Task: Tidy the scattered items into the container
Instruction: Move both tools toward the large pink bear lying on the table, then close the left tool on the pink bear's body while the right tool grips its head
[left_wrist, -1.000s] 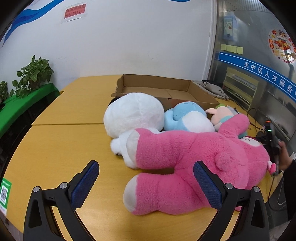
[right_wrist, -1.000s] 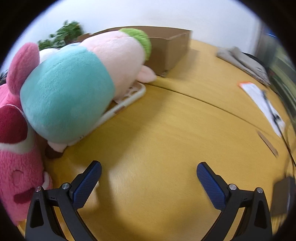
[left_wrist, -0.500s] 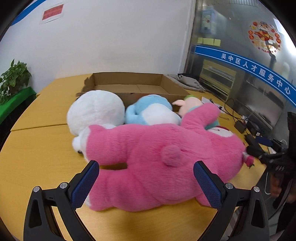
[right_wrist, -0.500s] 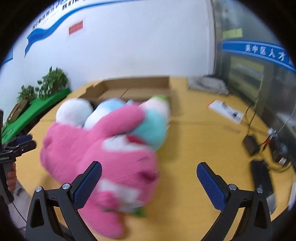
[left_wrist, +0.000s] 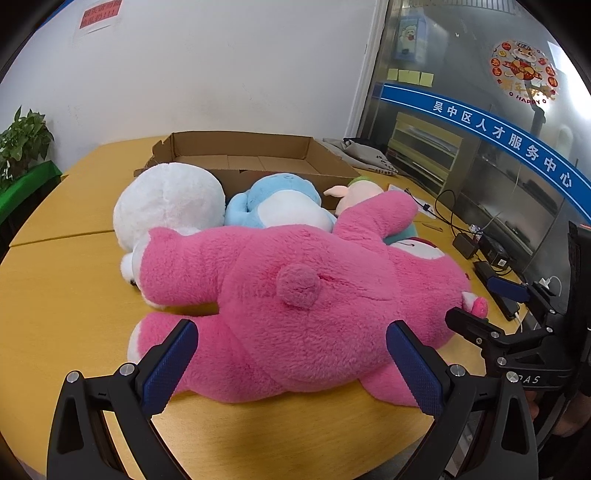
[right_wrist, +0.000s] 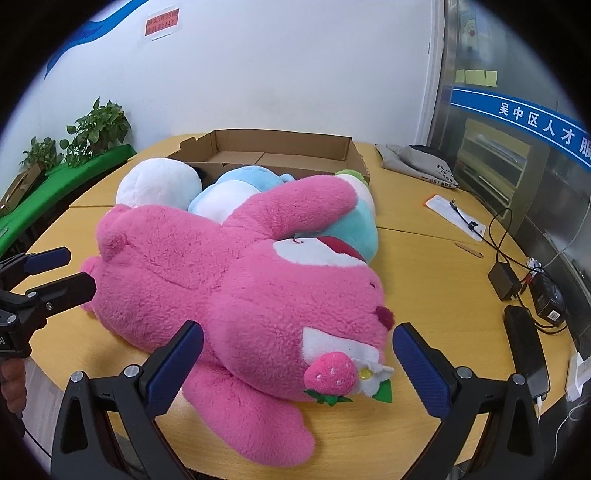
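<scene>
A big pink plush bear (left_wrist: 303, 295) lies face down on the yellow table (left_wrist: 55, 295); it also shows in the right wrist view (right_wrist: 236, 280). Behind it lie a white plush (left_wrist: 166, 203), a blue plush (left_wrist: 277, 203) and a teal-and-peach plush (right_wrist: 354, 221). An open cardboard box (left_wrist: 243, 158) stands behind them, also seen in the right wrist view (right_wrist: 280, 151). My left gripper (left_wrist: 291, 365) is open, its jaws either side of the bear's rump. My right gripper (right_wrist: 295, 362) is open around the bear's head end. Neither holds anything.
Power adapters and cables (right_wrist: 517, 288) lie at the table's right edge. A grey cloth bag (right_wrist: 417, 162) and a paper sheet (right_wrist: 454, 218) lie at the back right. Potted plants (right_wrist: 96, 129) stand on a green ledge at the left.
Both grippers have swung round to face the pink bear from the near side and come closer to it. The right one turned from bare table to the bear's head. Both stayed open.
</scene>
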